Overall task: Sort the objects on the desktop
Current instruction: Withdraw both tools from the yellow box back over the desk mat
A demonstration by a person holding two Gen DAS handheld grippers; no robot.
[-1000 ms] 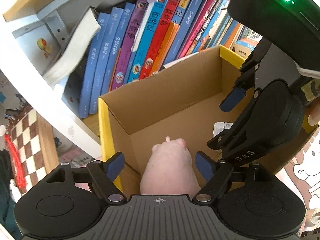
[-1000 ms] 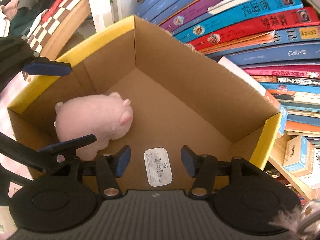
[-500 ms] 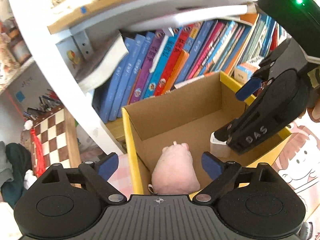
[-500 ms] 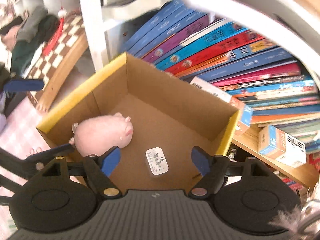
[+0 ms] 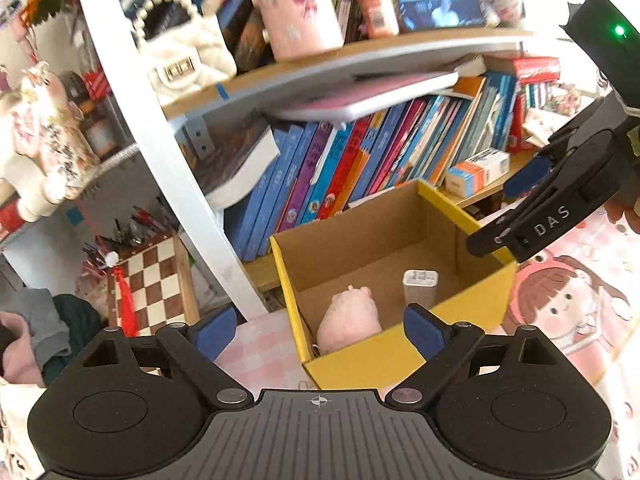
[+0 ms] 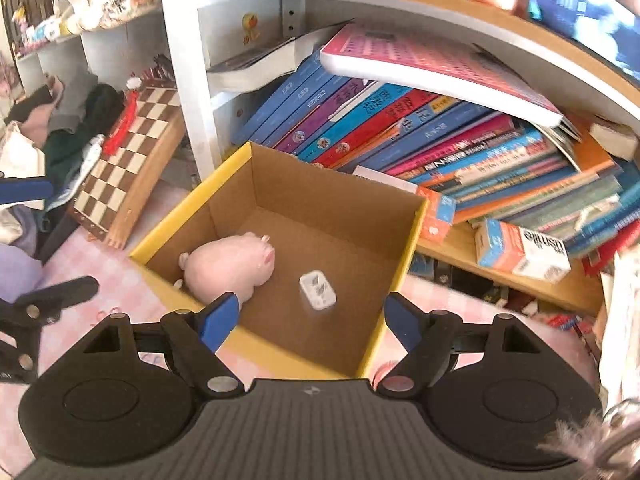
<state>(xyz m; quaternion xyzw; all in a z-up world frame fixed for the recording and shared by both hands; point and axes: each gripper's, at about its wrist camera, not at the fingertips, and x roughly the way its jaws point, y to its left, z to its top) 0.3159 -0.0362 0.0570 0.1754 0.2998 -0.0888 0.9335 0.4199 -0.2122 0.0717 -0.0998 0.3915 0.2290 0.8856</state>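
Observation:
An open cardboard box with yellow outer walls point(image 5: 400, 354) point(image 6: 406, 258) stands on the pink table against the bookshelf. Inside it lie a pink plush pig point(image 5: 349, 322) point(image 6: 230, 266) and a white charger block point(image 5: 420, 286) point(image 6: 318, 290). My left gripper point(image 5: 320, 328) is open and empty, held above and in front of the box. My right gripper point(image 6: 310, 318) is also open and empty, just in front of the box's near wall. In the left wrist view the right gripper's black body point(image 5: 560, 200) hangs over the box's right side.
A shelf packed with leaning books point(image 6: 420, 140) rises right behind the box. A chessboard point(image 6: 128, 152) leans at the left beside a pile of clothes. A small orange and white carton point(image 6: 520, 246) lies on the low shelf. The table has a pink cartoon cover point(image 5: 568, 304).
Both grippers have pulled up and back out of the box and opened wider. The pig and the charger stay on the box floor.

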